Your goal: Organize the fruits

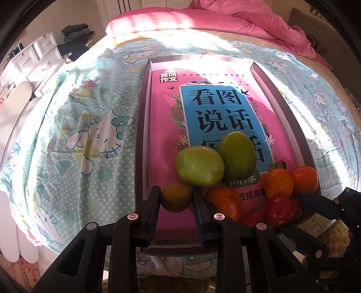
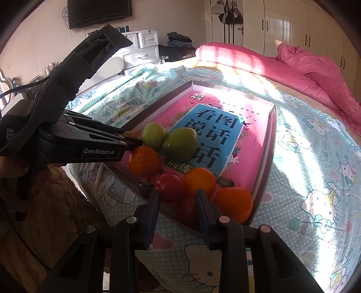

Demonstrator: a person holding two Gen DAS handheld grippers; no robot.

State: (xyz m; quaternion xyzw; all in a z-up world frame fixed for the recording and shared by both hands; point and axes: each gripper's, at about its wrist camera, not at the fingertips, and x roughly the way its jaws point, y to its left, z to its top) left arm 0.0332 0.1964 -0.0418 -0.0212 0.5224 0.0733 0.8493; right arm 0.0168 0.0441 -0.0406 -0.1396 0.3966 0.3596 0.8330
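Nearest the lens, the left gripper [image 1: 176, 198] is being held closed on a small yellow-green citrus [image 1: 176, 198], both pads pressed to its sides, at the near left corner of the tray [image 1: 144, 126]. A grip is judged to be in hand; whether the fruit is being lifted clear of the tray floor cannot be told.

At the tray's near right corner, the right gripper [image 2: 178, 200] is being held narrowly apart around a red tomato [image 2: 169, 187]. Contact of the pads with it is likely but cannot be confirmed, as the jaw tips are partly hidden behind the fruit; a second tomato [image 2: 186, 210] is lying just below the first.

Further into the tray, two green fruits [image 1: 214, 162] are resting side by side, touching, near its middle front. Three oranges are being noted: one [image 1: 225, 202] beside the held citrus, and two [image 1: 291, 180] toward the tray's near right corner, beside the tomatoes.

Beyond the tray, a patterned bedsheet [image 1: 90, 135] and a pink quilt [image 1: 248, 20] are lying.

Sorting is judged to be partly advanced: like fruits are being found loosely grouped, yet all remain crowded at the tray's near end, and both held pieces are still to be placed.
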